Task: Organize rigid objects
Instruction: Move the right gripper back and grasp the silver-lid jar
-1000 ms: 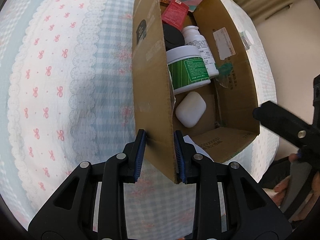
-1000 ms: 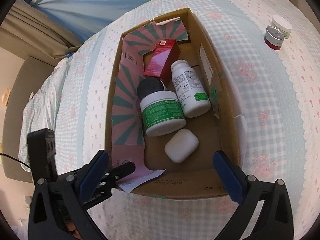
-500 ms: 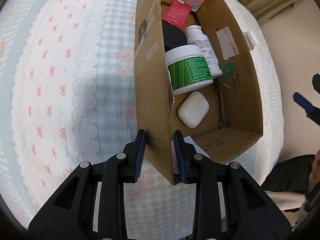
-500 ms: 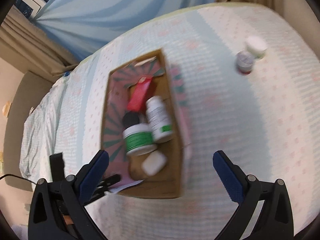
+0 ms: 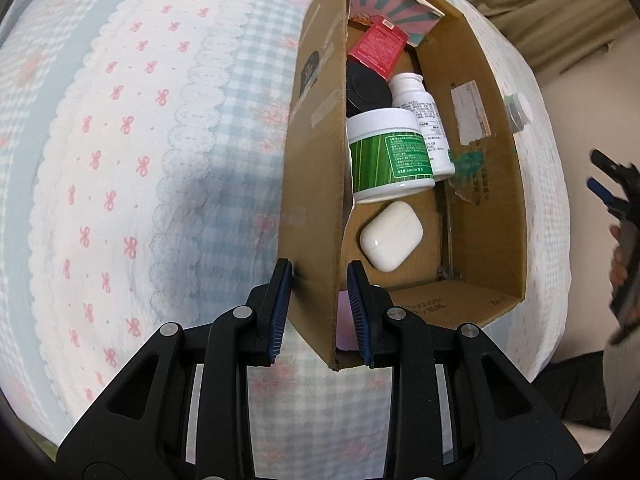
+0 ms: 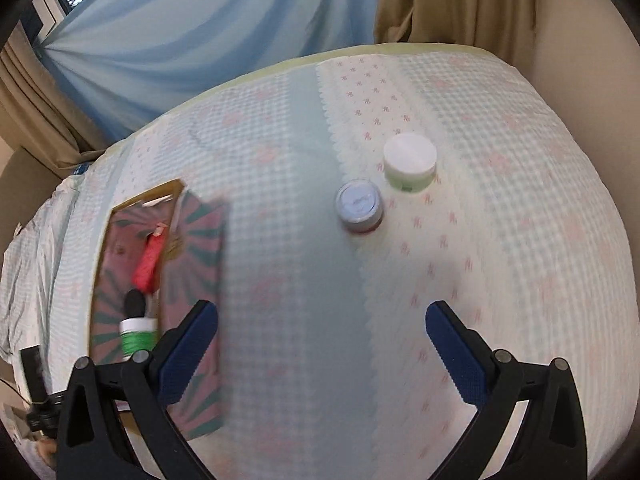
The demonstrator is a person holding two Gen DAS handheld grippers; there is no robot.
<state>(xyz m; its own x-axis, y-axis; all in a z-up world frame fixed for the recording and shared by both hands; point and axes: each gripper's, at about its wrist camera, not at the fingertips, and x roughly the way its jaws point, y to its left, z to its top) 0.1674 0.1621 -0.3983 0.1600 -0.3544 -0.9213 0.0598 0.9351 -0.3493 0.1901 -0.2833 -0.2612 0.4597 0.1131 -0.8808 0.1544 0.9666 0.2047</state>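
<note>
A cardboard box (image 5: 488,208) lies on the bed. It holds a green-labelled white jar (image 5: 390,156), a white bottle (image 5: 420,108), a red carton (image 5: 378,46), a black lid (image 5: 366,90) and a white earbud case (image 5: 390,236). My left gripper (image 5: 320,312) is shut on the box's near left wall. My right gripper (image 6: 322,344) is open and empty above the bedspread. Ahead of it stand a small red jar with a silver lid (image 6: 360,204) and a white-lidded jar (image 6: 410,160). The box (image 6: 156,280) shows blurred at the left of the right wrist view.
The bed has a blue gingham and pink-bow cover (image 5: 140,160). Blue and tan curtains (image 6: 200,40) hang behind it. The bed's edge and a beige wall (image 5: 580,100) lie to the right of the box. The right gripper (image 5: 612,196) shows blurred in the left wrist view.
My right gripper has swung away from above the box to the right, toward the two jars on the bedspread. My left gripper keeps its hold on the box wall.
</note>
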